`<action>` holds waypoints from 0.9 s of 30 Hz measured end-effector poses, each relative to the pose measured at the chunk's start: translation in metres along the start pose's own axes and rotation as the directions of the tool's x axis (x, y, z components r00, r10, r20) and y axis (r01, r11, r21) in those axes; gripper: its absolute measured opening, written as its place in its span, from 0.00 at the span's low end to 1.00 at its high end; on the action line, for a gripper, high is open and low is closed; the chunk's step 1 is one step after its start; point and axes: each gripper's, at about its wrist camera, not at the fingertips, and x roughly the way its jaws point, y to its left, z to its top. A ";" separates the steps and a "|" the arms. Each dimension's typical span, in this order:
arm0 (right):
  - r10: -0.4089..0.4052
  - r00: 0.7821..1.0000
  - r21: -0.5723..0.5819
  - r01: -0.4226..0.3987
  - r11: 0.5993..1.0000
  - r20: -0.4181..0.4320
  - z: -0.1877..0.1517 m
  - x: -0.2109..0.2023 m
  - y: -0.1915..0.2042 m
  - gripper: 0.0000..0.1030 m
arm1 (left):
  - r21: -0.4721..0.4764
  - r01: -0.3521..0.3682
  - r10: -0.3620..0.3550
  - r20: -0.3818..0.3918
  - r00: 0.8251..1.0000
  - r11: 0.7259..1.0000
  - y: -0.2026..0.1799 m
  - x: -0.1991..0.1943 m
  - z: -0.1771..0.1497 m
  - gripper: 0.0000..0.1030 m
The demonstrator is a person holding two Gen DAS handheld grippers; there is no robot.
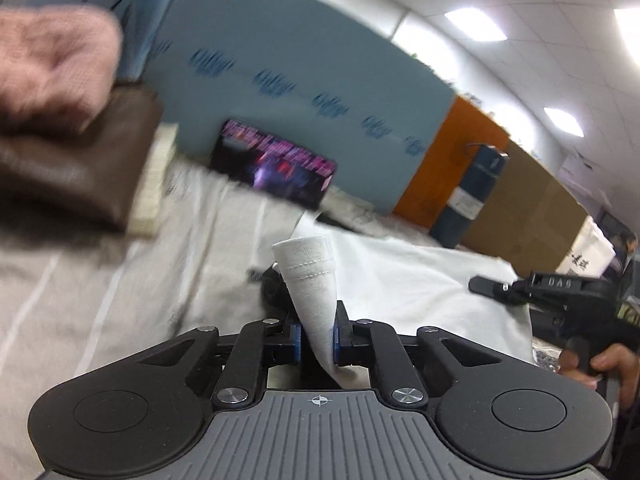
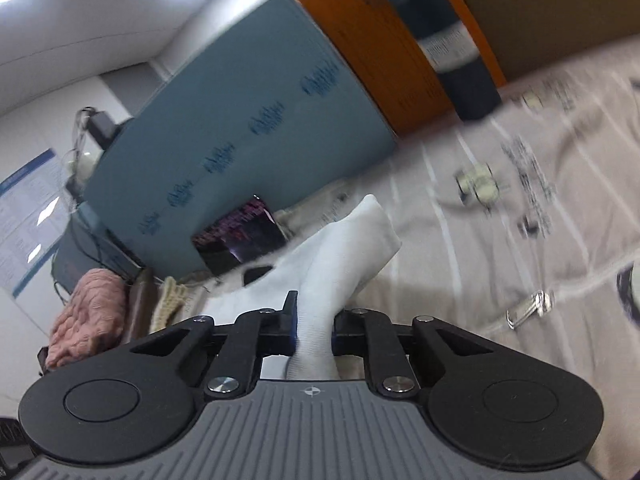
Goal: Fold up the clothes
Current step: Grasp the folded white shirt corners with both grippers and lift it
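With both claws pinching the white garment [image 1: 310, 280], left claw [image 1: 316, 338] and right claw [image 2: 314, 330] each grip a bunched edge. Cloth runs forward from each over the worktop [image 1: 100, 300], toward the blue panel [image 1: 280, 60]; neither hand is nearer.

A white knit garment [image 1: 310, 280] lies spread on the printed grey cloth, two bunched folds of it lifted up, pinched tight.

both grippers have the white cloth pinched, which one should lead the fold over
Neither clearly; slight edge left. The left gripper and right gripper are each shut on the white knit garment, but the left view shows the spread fabric ahead.
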 end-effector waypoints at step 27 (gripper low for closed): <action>-0.530 0.788 -0.015 0.562 0.827 0.313 0.169 -0.180 -0.219 0.11 | 0.319 0.440 -0.388 -0.216 0.896 0.840 -0.323 0.274 -0.007 0.11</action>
